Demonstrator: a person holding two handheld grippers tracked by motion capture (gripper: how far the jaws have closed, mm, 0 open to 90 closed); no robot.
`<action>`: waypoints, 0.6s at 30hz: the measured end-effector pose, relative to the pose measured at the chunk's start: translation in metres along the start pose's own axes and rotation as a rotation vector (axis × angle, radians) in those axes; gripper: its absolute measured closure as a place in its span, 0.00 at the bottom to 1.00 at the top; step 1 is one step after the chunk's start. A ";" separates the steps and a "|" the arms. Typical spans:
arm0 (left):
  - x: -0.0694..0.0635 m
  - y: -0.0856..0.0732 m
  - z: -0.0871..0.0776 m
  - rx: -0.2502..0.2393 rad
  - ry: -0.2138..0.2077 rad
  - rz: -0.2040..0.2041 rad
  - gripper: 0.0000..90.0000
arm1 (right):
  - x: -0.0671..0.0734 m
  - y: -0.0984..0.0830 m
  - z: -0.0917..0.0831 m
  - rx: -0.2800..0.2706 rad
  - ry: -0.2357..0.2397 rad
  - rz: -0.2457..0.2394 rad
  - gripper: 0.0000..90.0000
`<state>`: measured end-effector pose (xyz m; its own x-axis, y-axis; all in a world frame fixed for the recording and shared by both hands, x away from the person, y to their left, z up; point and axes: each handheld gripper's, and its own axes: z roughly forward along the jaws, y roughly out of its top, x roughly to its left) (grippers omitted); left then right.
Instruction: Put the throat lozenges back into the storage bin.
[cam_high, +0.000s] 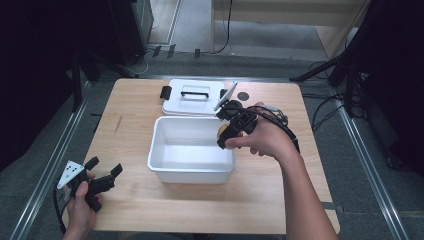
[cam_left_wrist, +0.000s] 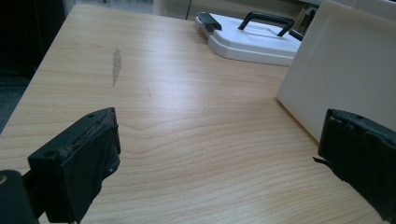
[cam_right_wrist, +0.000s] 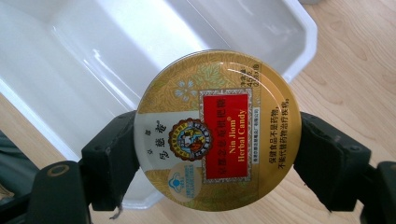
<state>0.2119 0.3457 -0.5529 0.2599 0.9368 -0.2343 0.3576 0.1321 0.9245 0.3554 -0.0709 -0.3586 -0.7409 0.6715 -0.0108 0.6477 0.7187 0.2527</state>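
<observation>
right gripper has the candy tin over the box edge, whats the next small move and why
Probably carry the tin a little further over the white box and lower it before letting go. The right gripper grips it by the rim, and it hangs above the box's near wall, partly over the table, so releasing now might drop it outside.

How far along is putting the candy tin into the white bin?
Done: the lid is off, lying behind the bin. In hand: the right gripper clamps the candy tin over the bin's right rim. Left: lower it in and release. The left gripper rests open on the table.
</observation>
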 end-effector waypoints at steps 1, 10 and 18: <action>0.000 0.000 0.000 0.000 0.000 0.000 0.00 | 0.001 0.002 0.001 0.002 0.000 -0.005 0.23; 0.000 0.000 0.000 0.000 0.000 0.000 0.00 | 0.015 0.008 0.013 -0.002 -0.026 -0.158 0.23; 0.000 0.000 0.000 -0.001 -0.001 -0.002 0.00 | 0.019 0.011 0.024 -0.033 -0.017 -0.322 0.23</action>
<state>0.2118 0.3460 -0.5530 0.2603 0.9361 -0.2365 0.3572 0.1342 0.9243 0.3521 -0.0460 -0.3789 -0.9035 0.4139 -0.1110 0.3744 0.8886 0.2651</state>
